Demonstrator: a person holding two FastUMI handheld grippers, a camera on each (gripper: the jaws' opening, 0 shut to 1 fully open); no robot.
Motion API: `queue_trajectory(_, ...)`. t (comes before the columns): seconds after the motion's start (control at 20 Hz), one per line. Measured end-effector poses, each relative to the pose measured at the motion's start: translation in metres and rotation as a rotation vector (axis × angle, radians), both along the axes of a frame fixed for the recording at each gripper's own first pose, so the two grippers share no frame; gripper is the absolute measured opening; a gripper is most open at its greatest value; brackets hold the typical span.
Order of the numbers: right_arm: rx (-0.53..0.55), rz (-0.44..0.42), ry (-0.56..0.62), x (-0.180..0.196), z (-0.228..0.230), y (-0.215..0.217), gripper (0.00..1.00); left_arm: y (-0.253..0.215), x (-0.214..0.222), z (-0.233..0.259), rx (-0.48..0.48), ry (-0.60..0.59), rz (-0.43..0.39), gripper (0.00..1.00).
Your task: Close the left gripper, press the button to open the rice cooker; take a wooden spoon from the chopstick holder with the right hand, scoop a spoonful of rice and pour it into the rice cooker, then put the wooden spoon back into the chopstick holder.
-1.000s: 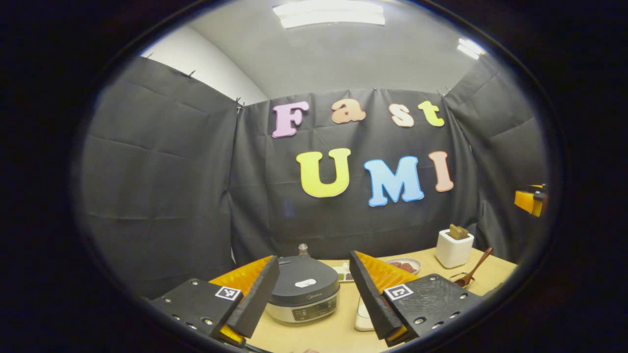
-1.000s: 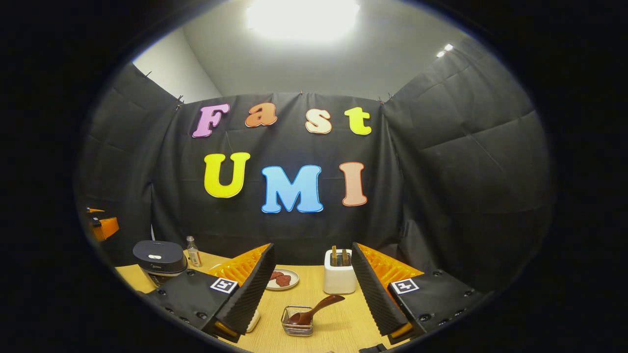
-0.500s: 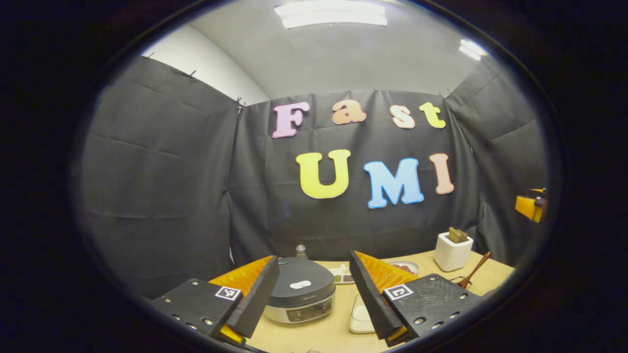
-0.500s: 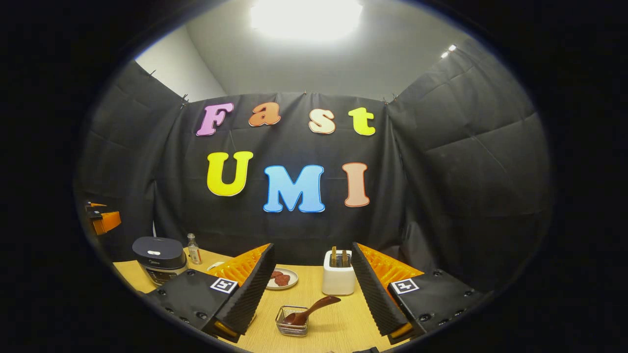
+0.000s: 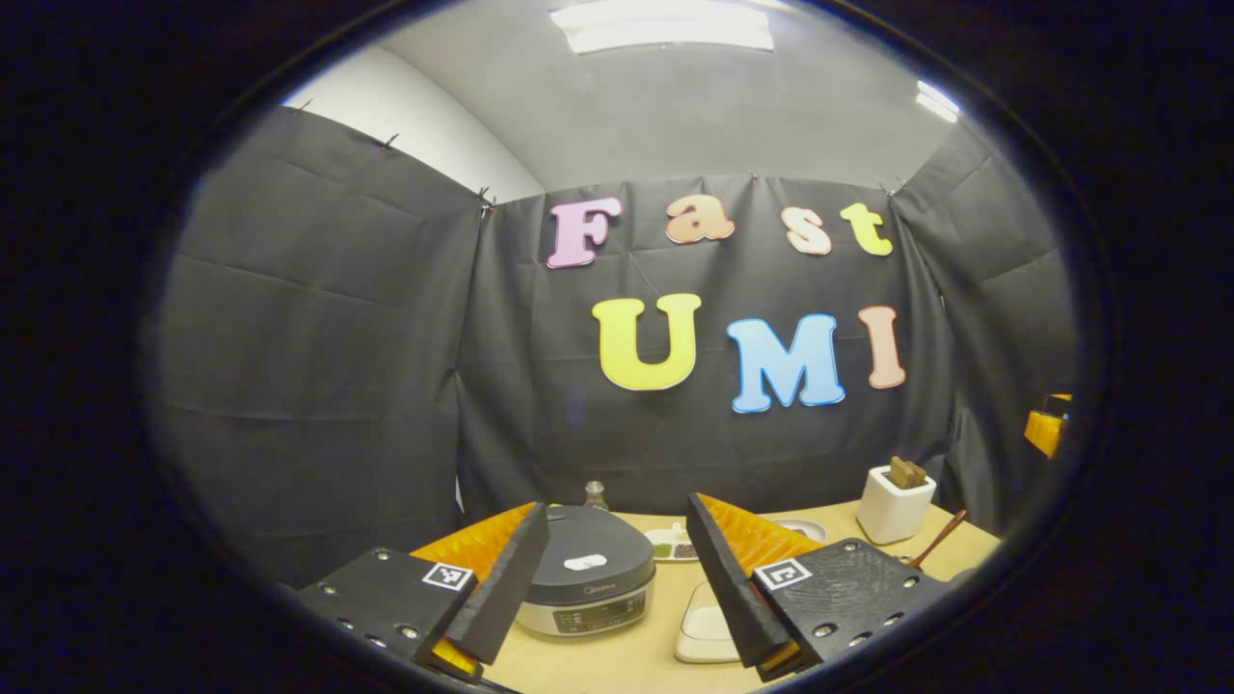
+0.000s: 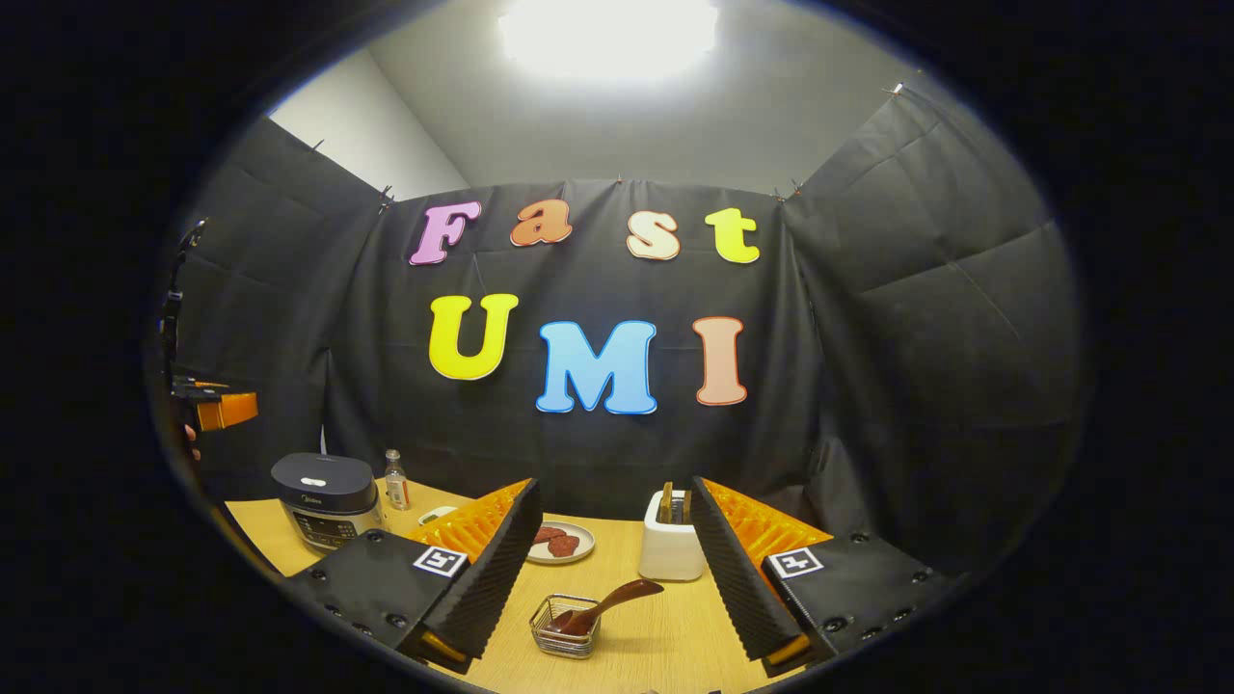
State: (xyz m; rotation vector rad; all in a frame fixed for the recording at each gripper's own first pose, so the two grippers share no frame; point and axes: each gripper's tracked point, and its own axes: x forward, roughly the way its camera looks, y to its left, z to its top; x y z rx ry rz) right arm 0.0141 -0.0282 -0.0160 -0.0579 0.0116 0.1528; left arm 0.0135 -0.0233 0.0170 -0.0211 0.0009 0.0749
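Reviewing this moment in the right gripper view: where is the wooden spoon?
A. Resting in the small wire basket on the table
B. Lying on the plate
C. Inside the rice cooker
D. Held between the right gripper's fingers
A. The wooden spoon sits with its bowl in the wire basket and its handle slanting up to the right, while the right gripper is open and apart from it.
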Motion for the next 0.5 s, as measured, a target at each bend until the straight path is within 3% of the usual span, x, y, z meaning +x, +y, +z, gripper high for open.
queue_trajectory(0.15, 0.009, -0.002, 0.003, 0.003, -0.001, 0.001, 0.97, 0.009, 0.011, 0.008, 0.024, -0.017, 0.012, 0.92)
queue_trajectory(0.35, 0.011, -0.038, 0.006, 0.010, -0.003, 0.006, 0.97, 0.018, 0.035, 0.012, 0.037, -0.024, 0.001, 0.88)
queue_trajectory(0.45, 0.014, -0.041, -0.007, 0.012, 0.003, 0.016, 0.98, 0.026, 0.048, 0.015, 0.040, -0.034, -0.007, 0.75)
queue_trajectory(0.5, 0.006, -0.046, -0.009, 0.016, 0.001, 0.019, 0.97, 0.030, 0.054, 0.014, 0.040, -0.031, -0.008, 0.74)
